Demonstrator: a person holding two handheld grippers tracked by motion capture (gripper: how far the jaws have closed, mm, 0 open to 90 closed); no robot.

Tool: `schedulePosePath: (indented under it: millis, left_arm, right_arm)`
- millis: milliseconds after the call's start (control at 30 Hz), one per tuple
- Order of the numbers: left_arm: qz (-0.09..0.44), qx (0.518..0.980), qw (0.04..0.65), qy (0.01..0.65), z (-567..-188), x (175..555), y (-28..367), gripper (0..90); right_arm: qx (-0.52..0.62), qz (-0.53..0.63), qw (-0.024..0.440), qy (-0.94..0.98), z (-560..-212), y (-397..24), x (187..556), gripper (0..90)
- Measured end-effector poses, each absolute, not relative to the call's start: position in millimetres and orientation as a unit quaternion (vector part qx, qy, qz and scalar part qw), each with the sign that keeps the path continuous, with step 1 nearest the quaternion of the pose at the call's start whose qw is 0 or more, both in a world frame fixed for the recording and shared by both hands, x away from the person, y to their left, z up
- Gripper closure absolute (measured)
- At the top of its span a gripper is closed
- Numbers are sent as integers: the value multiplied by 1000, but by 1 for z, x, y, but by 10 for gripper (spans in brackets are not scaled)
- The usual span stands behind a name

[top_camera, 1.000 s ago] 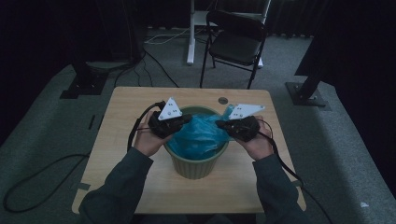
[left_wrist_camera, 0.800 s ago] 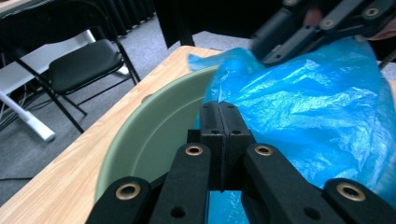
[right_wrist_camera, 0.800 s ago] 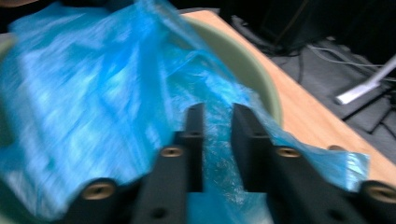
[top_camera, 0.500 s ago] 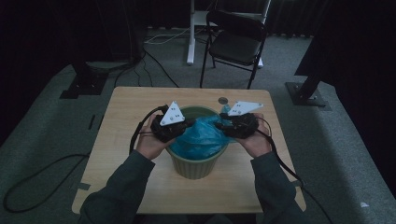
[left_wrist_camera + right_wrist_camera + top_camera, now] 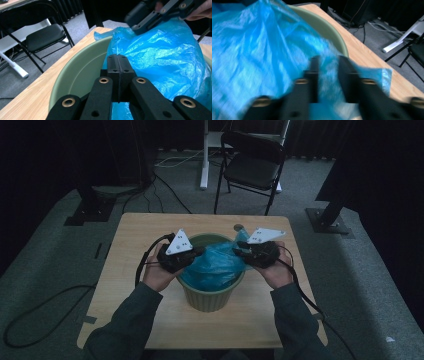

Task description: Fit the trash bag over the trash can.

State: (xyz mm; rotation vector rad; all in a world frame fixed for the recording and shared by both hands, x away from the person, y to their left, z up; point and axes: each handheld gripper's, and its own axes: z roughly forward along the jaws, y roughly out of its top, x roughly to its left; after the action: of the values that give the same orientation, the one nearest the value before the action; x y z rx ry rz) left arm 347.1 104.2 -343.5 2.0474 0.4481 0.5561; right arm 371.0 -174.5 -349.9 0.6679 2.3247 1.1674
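Left claw (image 5: 117, 62) has its jaws pressed flat together at the near edge of the blue bag (image 5: 160, 57), though I cannot tell if plastic is caught between them. My right claw (image 5: 328, 72) stands parted with bag film lying between its jaws. That bag sits bunched in the green bucket (image 5: 210, 297) at mid tabletop (image 5: 130, 235), both claws at its rim.

A pale wooden counter (image 5: 130, 270) carries a green bucket (image 5: 210, 297) near its middle. A small round object (image 5: 239, 227) lies by the far edge.
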Motion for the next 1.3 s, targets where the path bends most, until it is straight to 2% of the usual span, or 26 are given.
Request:
schedulePosePath:
  millis: [33,67,100,200,233,267,333,367,467,900,1300]
  left_arm:
    - [227,836,466,178,-343,346,101,899]
    - [227,836,466,178,-343,346,101,899]
    - [228,838,465,175,-343,345,99,898]
    - [227,837,466,174,-343,345,97,899]
    - [228,836,467,175,-342,345,97,899]
    - [228,835,468,176,-342,345,97,899]
    - [230,835,467,178,-342,345,98,899]
    - [231,834,468,180,-342,346,99,899]
    - [233,832,468,187,-343,347,104,899]
    - [243,817,471,225,-354,348,138,899]
    - [255,797,471,280,-365,355,181,899]
  right_arm:
    - [247,428,223,840,-349,-171,373,516]
    - [247,428,223,840,-349,-171,373,516]
    - [249,433,221,838,-349,-168,376,468]
    - [249,432,205,842,-351,-166,379,475]
    - [247,427,200,847,-353,-165,379,522]
    - [240,415,200,854,-355,-163,378,634]
    - [233,404,211,859,-357,-161,376,764]
    - [235,403,214,858,-356,-161,375,810]
    - [236,403,227,855,-353,-165,373,873]
    - [264,407,272,831,-352,-193,367,890]
    - [289,407,276,822,-356,-217,366,890]
